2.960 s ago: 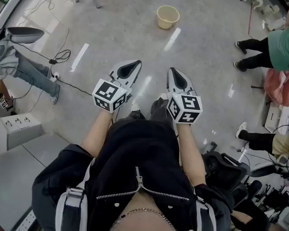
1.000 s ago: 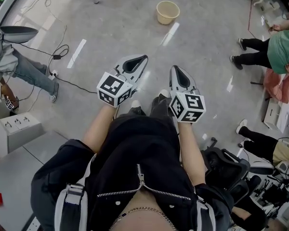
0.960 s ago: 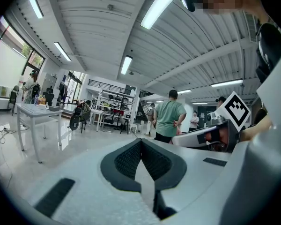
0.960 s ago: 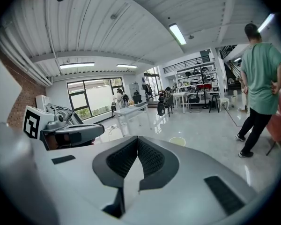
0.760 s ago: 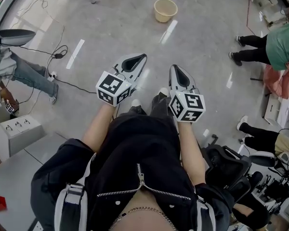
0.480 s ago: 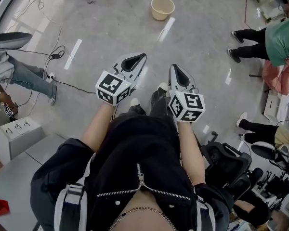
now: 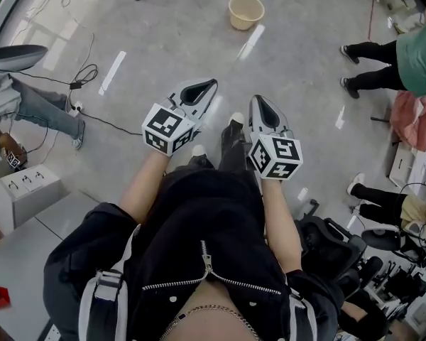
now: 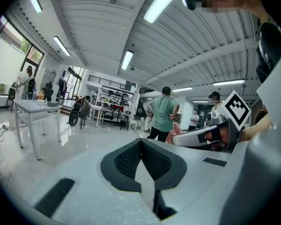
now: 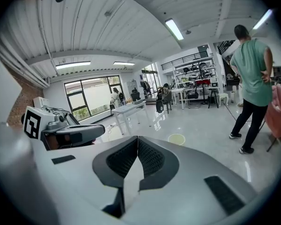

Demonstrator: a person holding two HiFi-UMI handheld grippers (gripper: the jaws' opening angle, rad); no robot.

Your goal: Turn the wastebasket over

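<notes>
The wastebasket (image 7: 246,11) is a pale yellow round bucket. It stands upright, mouth up, on the grey floor well ahead of me, and it shows small in the right gripper view as the wastebasket (image 9: 176,138). My left gripper (image 7: 211,84) and right gripper (image 7: 256,99) are held side by side in front of my body, far short of it. Both are shut with nothing between the jaws, as the left gripper (image 8: 141,139) and the right gripper (image 9: 137,137) show in their own views.
A person in a green shirt (image 7: 420,54) stands at the right, near a pink-draped chair (image 7: 414,123). Another person (image 7: 28,105) is at the left, with cables (image 7: 85,77) across the floor beside them. A black office chair (image 7: 334,247) is behind my right side. A white table (image 9: 126,109) stands beyond.
One of my feet has stepped forward, and the wastebasket sits slightly higher in the head view. Both grippers stay shut, still side by side in front of my body.
</notes>
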